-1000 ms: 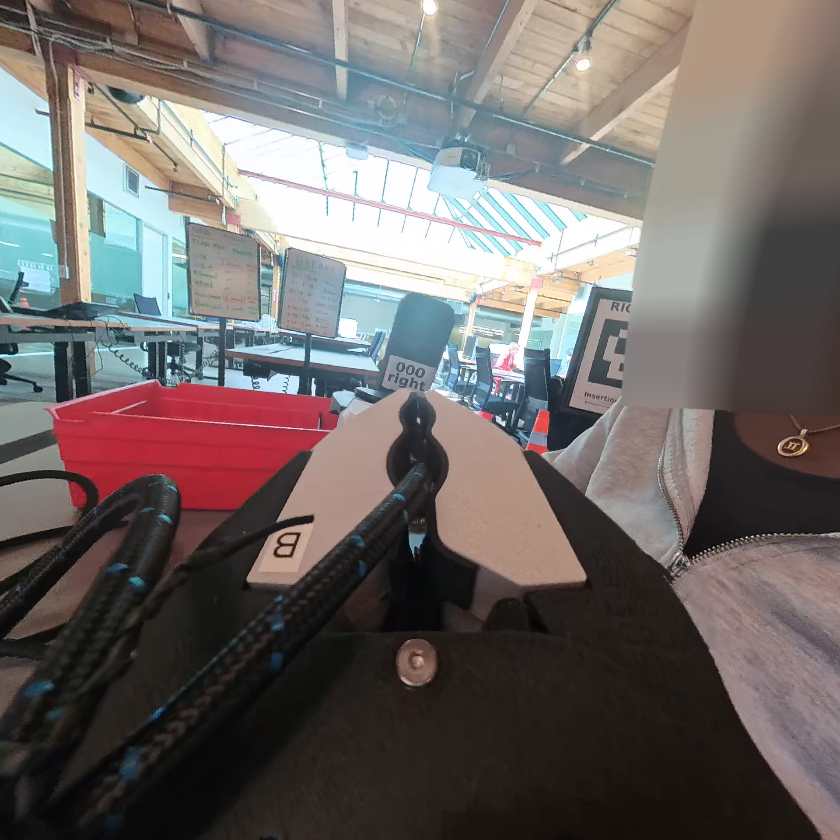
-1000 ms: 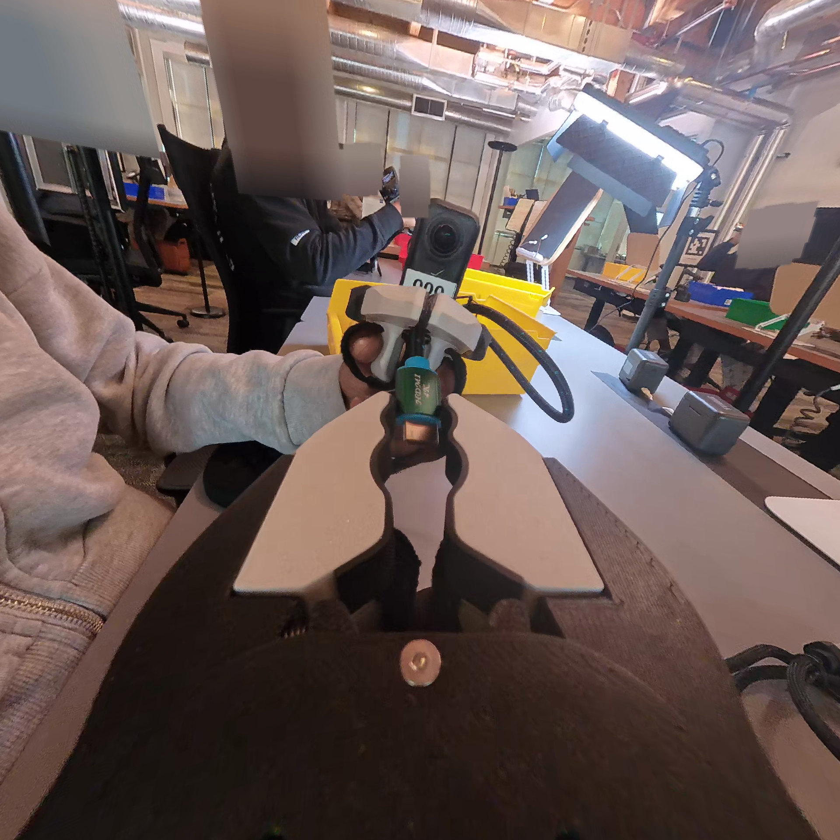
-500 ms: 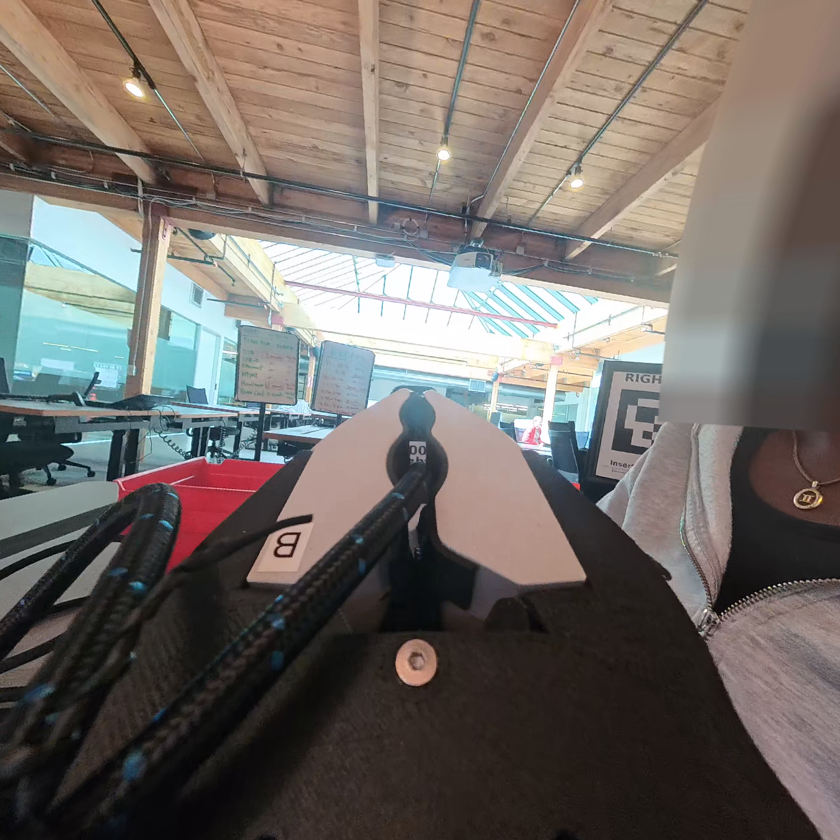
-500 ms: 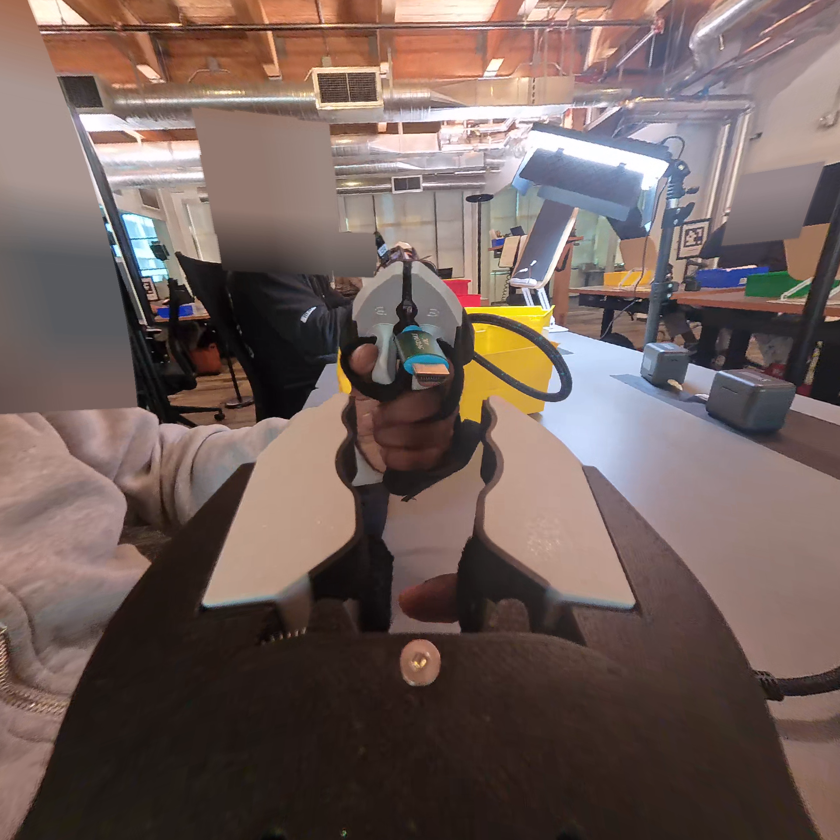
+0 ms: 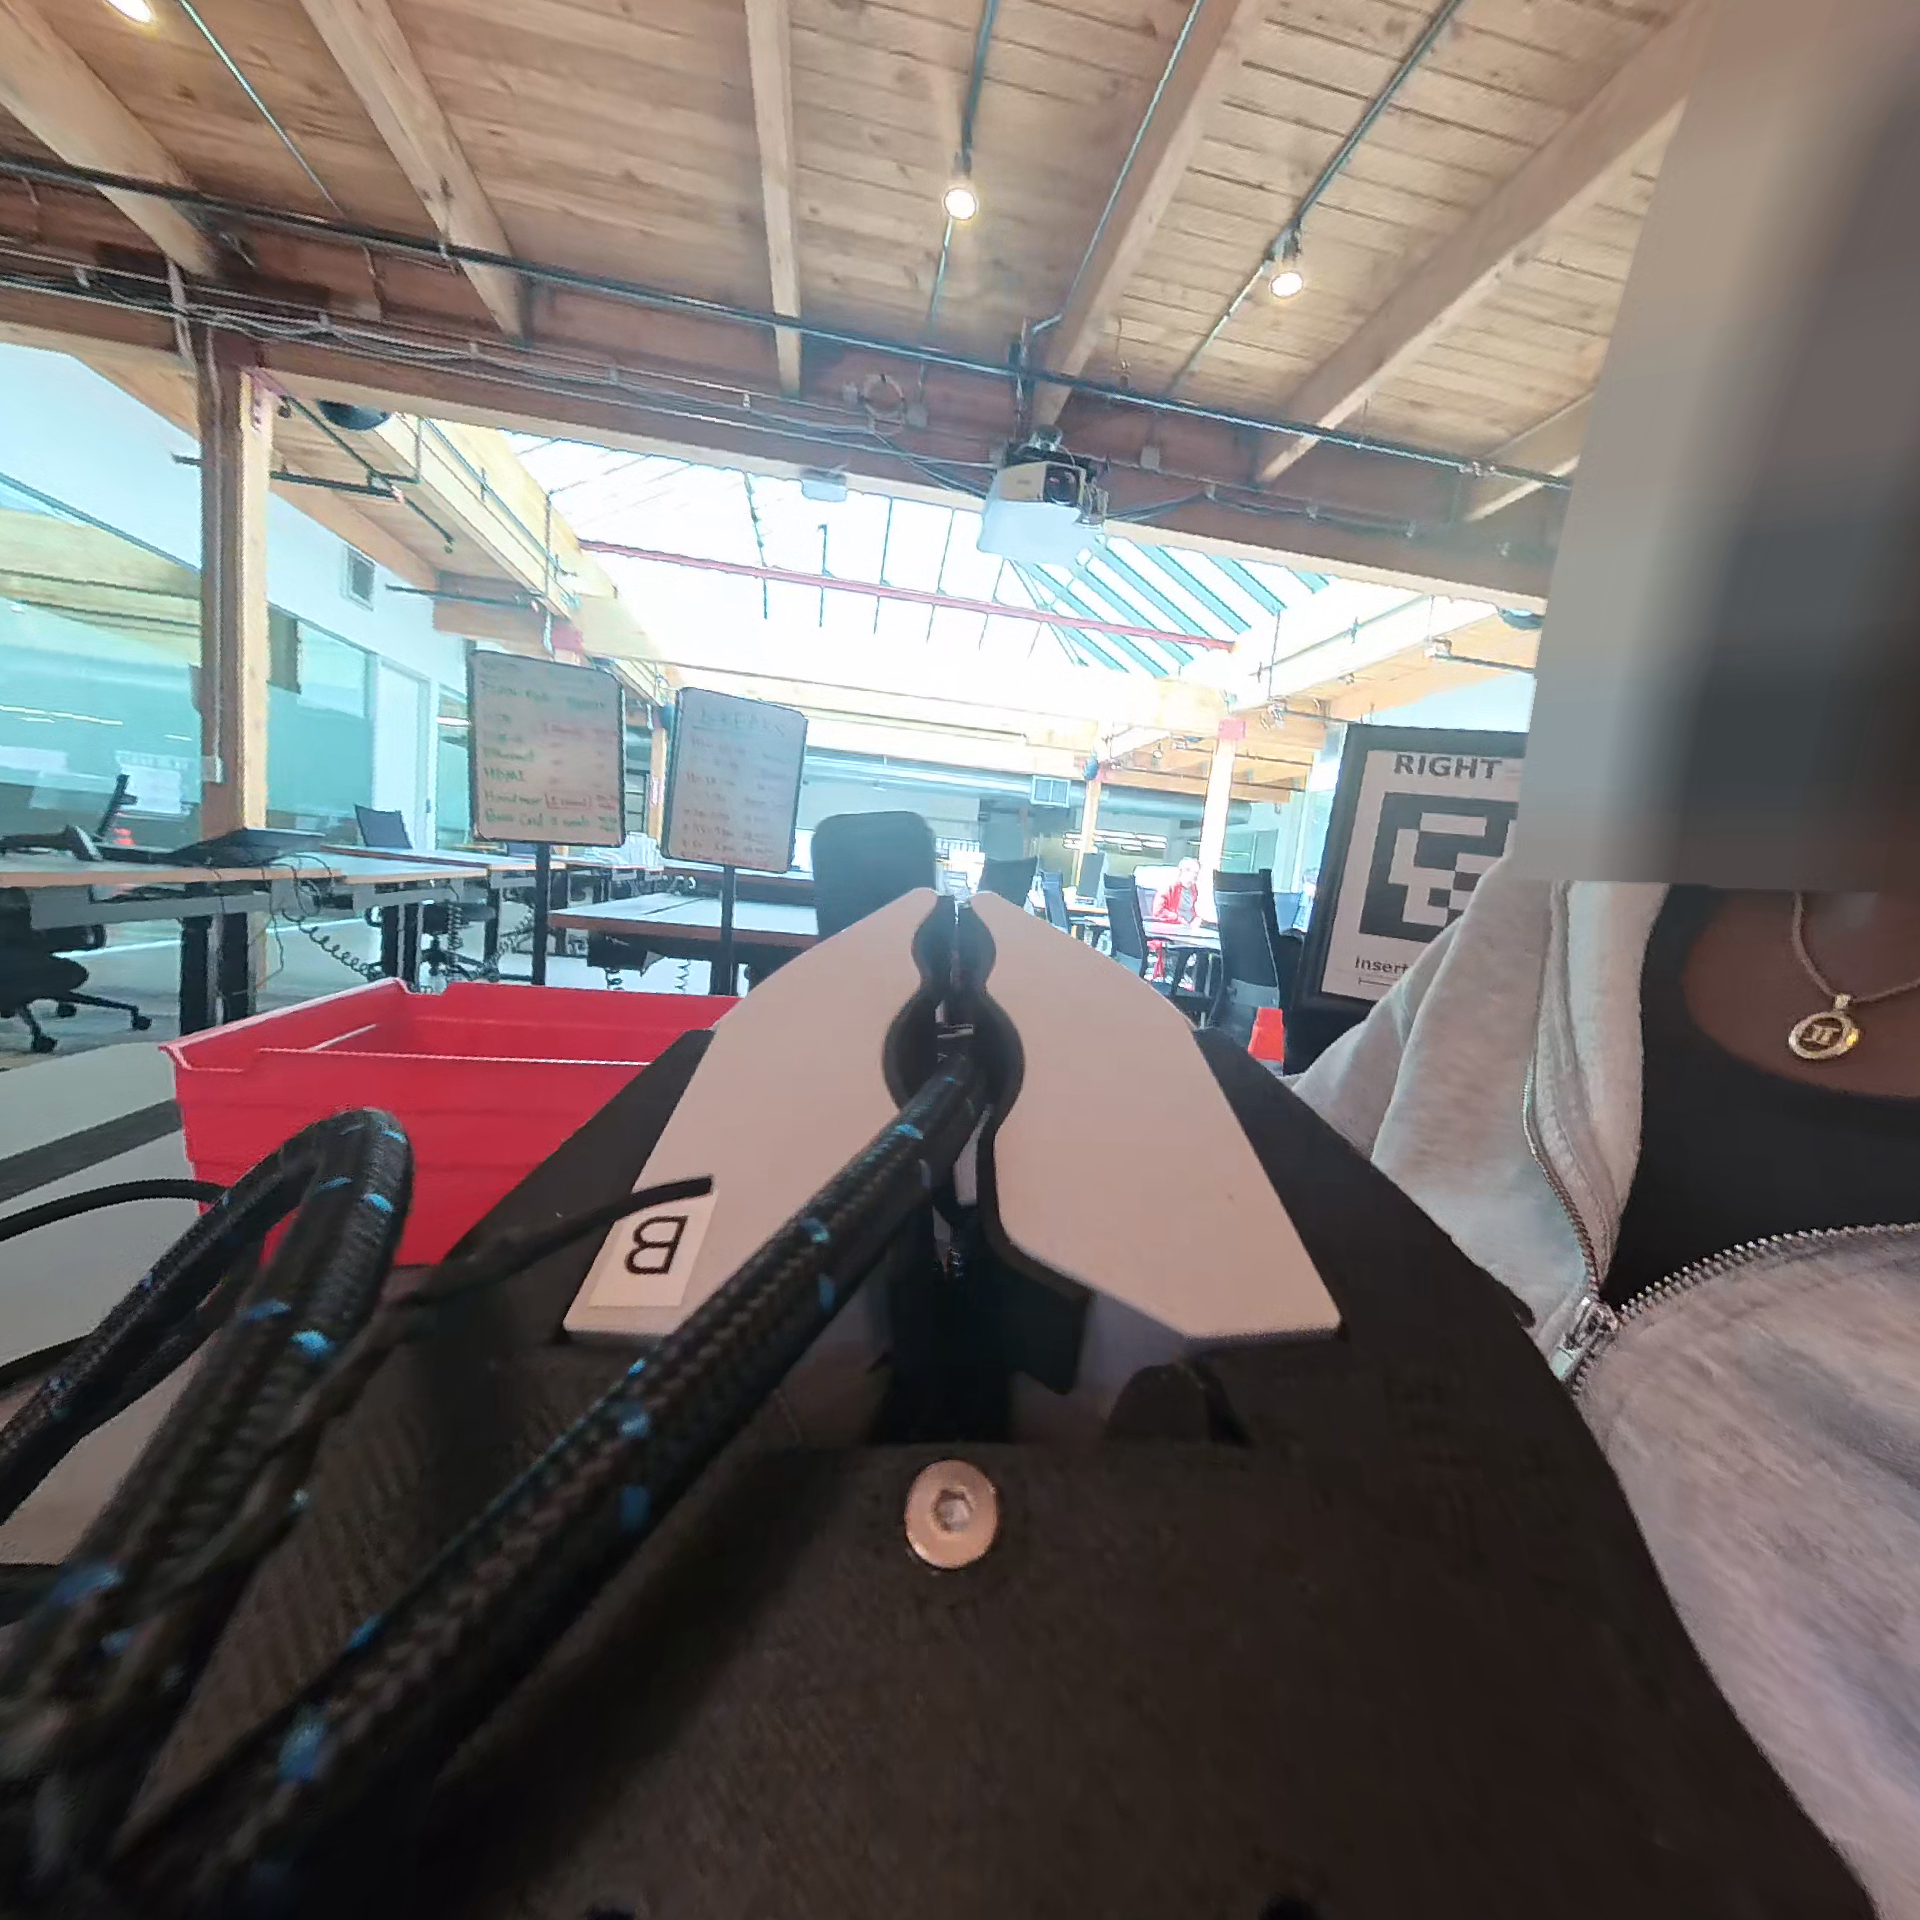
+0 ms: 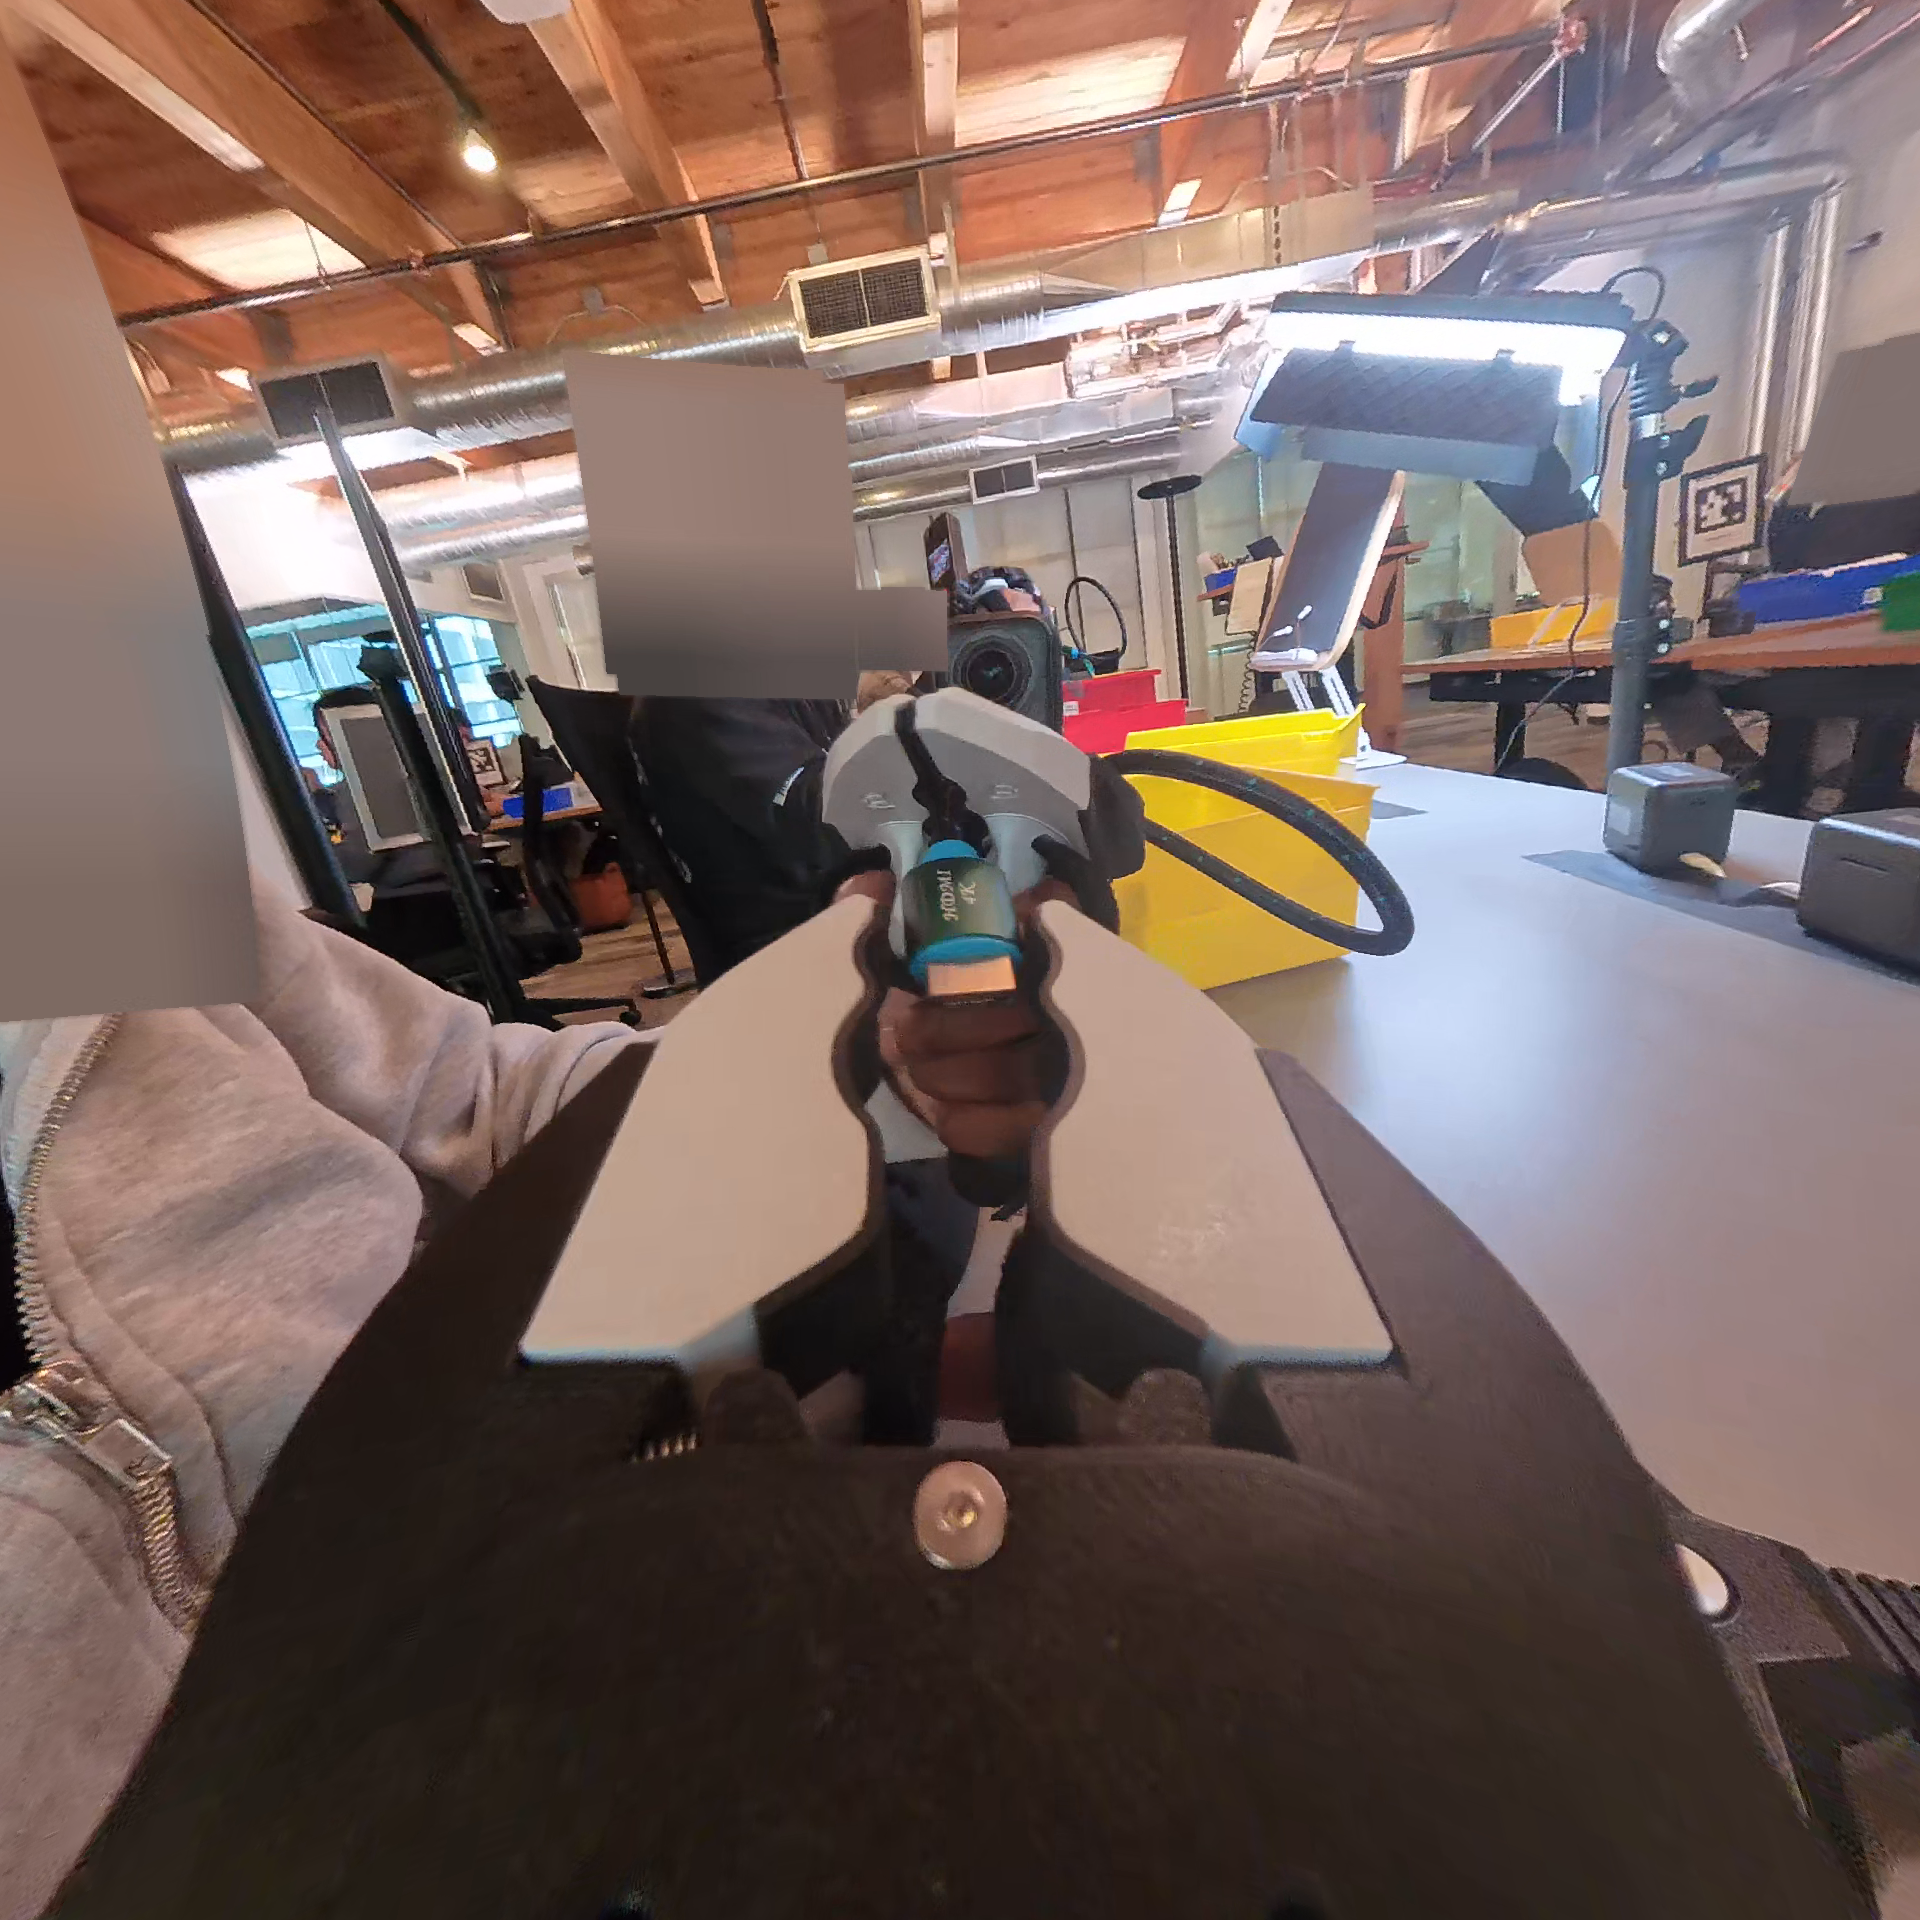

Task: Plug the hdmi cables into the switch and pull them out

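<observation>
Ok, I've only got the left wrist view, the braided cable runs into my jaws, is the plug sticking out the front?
Observer: Yes, the HDMI plug juts from the left gripper, metal tip bare.
Operator: Right gripper on it?
Observer: No, the right gripper is open and empty.
Operator: And the slack?
Observer: The cable arcs out in front of a yellow bin.

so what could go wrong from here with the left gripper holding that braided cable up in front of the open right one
1. The left gripper is shut on the black braided cable with blue flecks just behind its teal plug, so the plug may tilt or slip during a handover.
2. The right gripper is open around the plug but not gripping it; closing off-centre could pinch the plug's metal tip.
3. The cable's slack loop could snag the yellow plastic bin.
</observation>
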A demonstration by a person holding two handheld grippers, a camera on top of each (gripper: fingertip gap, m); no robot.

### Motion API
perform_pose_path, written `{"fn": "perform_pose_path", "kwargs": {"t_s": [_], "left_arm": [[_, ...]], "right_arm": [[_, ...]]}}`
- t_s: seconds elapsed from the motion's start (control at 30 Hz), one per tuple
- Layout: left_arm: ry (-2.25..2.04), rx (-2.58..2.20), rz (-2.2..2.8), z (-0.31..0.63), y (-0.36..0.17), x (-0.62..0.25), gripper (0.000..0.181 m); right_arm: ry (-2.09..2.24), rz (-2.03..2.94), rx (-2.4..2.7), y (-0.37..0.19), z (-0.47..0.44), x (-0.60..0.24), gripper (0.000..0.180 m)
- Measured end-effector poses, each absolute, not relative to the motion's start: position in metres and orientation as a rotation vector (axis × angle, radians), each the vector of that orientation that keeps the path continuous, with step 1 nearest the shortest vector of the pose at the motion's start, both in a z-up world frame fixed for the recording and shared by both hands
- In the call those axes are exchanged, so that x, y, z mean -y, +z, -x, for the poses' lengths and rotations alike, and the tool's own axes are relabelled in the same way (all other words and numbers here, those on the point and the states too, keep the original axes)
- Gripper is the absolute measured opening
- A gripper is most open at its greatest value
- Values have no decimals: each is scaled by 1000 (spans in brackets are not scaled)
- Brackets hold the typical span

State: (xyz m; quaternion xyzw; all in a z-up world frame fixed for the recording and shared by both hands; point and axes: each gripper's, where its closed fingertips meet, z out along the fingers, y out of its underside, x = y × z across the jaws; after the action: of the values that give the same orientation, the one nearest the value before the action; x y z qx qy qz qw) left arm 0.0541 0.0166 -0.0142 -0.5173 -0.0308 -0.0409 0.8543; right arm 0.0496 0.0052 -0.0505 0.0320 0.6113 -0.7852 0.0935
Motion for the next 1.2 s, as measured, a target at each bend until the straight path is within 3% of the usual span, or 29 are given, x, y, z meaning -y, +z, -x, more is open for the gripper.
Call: {"fn": "perform_pose_path", "kwargs": {"t_s": [0.57,0.87,1.2], "left_arm": [[-114,43,1106,-60,-16,-20,0],[62,74,1345,-50,-39,-28,29],[47,68,1374,-51,-43,-28,20]], "right_arm": [[-2316,17,-1909,-54,-55,-6,21],[-2364,118,-2027,-47,-53,-18,21],[-2354,119,-2090,-50,-50,-18,21]]}}
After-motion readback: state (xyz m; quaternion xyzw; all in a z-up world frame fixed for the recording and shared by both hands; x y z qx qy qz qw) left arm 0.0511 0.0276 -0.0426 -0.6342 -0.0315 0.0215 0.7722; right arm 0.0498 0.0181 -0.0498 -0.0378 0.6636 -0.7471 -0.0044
